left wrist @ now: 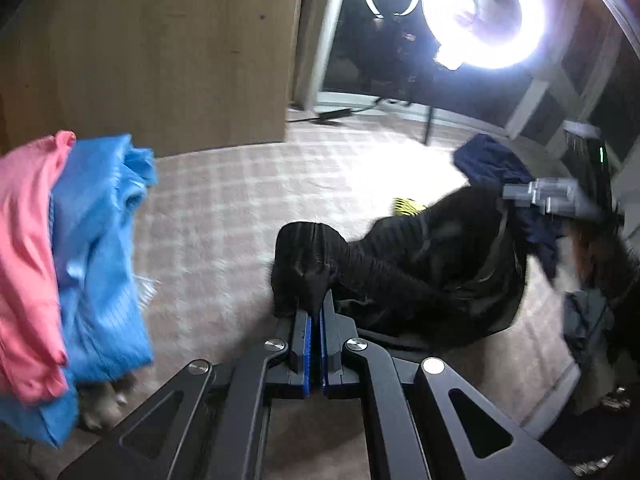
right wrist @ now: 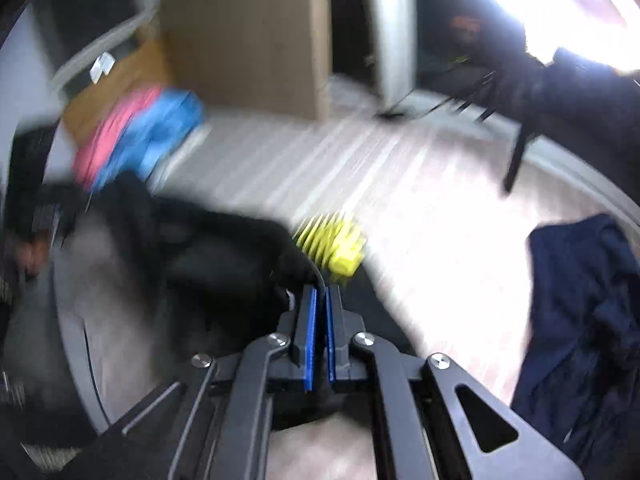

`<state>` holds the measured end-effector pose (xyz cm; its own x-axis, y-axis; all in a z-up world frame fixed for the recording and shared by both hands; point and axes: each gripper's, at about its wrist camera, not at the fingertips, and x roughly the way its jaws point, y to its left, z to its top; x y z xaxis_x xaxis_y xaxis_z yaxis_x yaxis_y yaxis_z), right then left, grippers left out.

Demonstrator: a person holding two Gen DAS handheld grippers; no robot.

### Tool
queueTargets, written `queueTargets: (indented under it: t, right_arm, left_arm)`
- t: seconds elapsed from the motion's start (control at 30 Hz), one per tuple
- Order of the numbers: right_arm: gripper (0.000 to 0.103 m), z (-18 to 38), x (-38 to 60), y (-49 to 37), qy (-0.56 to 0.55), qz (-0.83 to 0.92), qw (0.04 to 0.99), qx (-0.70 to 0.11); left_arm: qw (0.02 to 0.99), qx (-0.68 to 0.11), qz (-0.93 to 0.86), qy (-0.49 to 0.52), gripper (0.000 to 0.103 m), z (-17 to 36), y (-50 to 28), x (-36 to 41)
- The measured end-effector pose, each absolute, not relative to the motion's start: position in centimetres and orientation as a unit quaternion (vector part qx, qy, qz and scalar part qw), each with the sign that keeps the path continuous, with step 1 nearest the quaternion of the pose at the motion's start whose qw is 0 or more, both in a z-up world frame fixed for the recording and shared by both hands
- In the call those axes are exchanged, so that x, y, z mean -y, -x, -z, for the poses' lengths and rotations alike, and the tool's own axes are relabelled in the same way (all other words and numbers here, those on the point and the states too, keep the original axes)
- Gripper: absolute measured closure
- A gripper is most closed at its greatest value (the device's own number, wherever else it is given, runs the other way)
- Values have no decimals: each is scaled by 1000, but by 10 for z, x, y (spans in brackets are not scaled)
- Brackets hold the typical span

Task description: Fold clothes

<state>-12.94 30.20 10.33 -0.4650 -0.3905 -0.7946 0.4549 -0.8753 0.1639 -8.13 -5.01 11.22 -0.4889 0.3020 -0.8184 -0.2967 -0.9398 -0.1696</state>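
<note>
Both claws pinch the black garment [left wrist: 400, 276]: my left gripper [left wrist: 316, 312] clamps one bunched edge, my right gripper [right wrist: 321, 292] another, probably to spread it for folding. Beyond it lies a yellow item [right wrist: 332, 248]; a pink-and-blue pile [left wrist: 72, 264] waits aside.

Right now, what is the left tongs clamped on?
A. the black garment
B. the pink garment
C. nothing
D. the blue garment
A: the left tongs is closed with a bunched fold of the black garment pinched between its blue pads.
</note>
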Motion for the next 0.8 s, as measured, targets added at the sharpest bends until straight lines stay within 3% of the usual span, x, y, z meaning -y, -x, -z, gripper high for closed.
queueTargets:
  t: [0.13, 0.2, 0.27, 0.3, 0.5, 0.67, 0.73, 0.8]
  right_arm:
    - [96, -89, -299, 166, -495, 836, 228, -59]
    - [89, -86, -300, 176, -507, 829, 226, -69]
    - [62, -94, -307, 173, -498, 832, 233, -73]
    - [57, -98, -311, 171, -490, 836, 234, -76]
    - [56, -104, -316, 172, -472, 834, 272, -90]
    - [56, -89, -255, 177, -464, 793, 346, -191]
    - [56, -78, -229, 180, -461, 772, 373, -230]
    - [56, -67, -209, 183, -458, 752, 397, -259]
  left_arm:
    - [143, -31, -849, 507, 99, -90, 101, 43]
    - [138, -27, -851, 505, 94, -97, 96, 45]
    - [133, -23, -853, 504, 88, -103, 91, 47]
    - [130, -21, -854, 503, 84, -106, 89, 48]
    - [122, 0, -857, 500, 76, -123, 74, 50]
    - [163, 111, -820, 538, 73, -101, 70, 2]
    - [163, 128, -805, 556, 60, -88, 72, -22]
    - [158, 140, -790, 575, 56, -73, 75, -46]
